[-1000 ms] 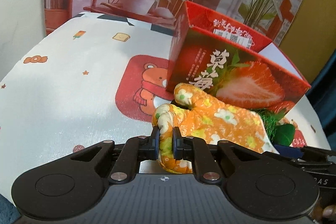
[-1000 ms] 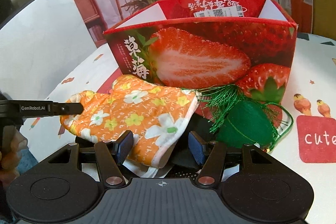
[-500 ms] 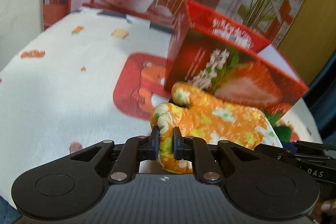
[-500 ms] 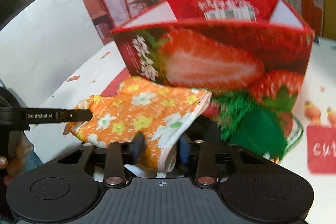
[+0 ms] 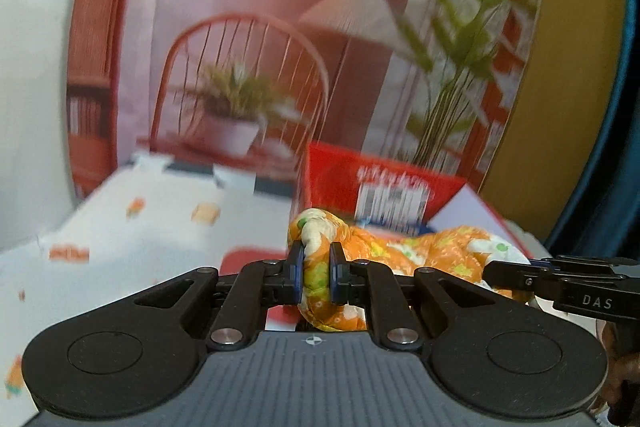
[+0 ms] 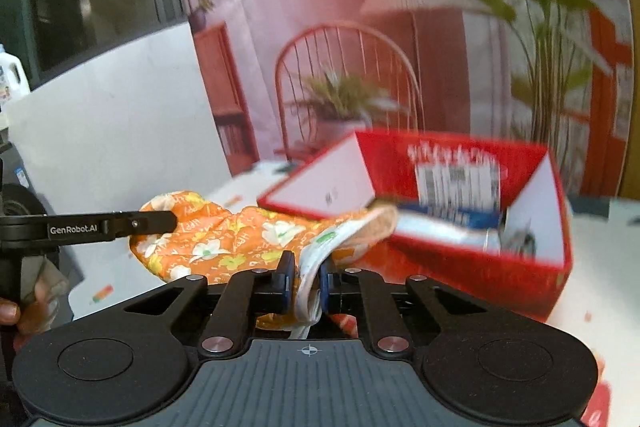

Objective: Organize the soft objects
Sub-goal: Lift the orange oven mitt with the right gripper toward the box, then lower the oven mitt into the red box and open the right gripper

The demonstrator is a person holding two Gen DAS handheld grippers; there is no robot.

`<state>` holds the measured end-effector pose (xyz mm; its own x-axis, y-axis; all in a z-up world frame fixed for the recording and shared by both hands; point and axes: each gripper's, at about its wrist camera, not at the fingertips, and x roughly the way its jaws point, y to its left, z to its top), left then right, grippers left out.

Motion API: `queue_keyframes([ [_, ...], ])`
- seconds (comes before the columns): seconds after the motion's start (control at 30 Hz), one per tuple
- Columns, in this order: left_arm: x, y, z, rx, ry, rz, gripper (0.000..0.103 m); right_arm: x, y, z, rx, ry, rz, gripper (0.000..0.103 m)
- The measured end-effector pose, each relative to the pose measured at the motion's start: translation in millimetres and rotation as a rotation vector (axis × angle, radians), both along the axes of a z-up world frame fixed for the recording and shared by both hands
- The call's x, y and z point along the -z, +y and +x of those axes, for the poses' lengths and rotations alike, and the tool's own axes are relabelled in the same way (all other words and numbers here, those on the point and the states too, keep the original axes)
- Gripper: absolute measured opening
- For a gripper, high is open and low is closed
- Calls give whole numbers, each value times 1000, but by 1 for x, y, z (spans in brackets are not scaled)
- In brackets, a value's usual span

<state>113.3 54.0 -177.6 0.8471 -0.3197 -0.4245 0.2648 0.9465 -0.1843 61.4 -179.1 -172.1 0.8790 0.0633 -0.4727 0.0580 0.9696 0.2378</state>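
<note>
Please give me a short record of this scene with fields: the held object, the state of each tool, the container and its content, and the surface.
held object: orange floral oven mitt, lifted clear of the table
left tool: shut on the mitt's thumb end
right tool: shut on the mitt's white-edged cuff
container: open red strawberry box, behind the mitt
content: a blue and white item, too blurred to name
surface: white tablecloth with cartoon prints

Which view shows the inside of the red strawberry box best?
The right wrist view: it looks down into the open red strawberry box, showing white inner walls and contents. The left wrist view shows only its far wall behind the orange floral mitt.
</note>
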Motion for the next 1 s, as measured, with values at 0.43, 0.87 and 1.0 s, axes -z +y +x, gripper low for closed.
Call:
queue_keyframes([
  [0.43,-45,-53,59,76,-115,60,13,-44,-52,28,82,-77,-84,10],
  [0.87,2,-118,190,132,105,221,13,4,-130,119,185,118,-87,10],
  [1.0,23,-127,211,134,169,260,14,28,-142,139,209,191,-74,10],
])
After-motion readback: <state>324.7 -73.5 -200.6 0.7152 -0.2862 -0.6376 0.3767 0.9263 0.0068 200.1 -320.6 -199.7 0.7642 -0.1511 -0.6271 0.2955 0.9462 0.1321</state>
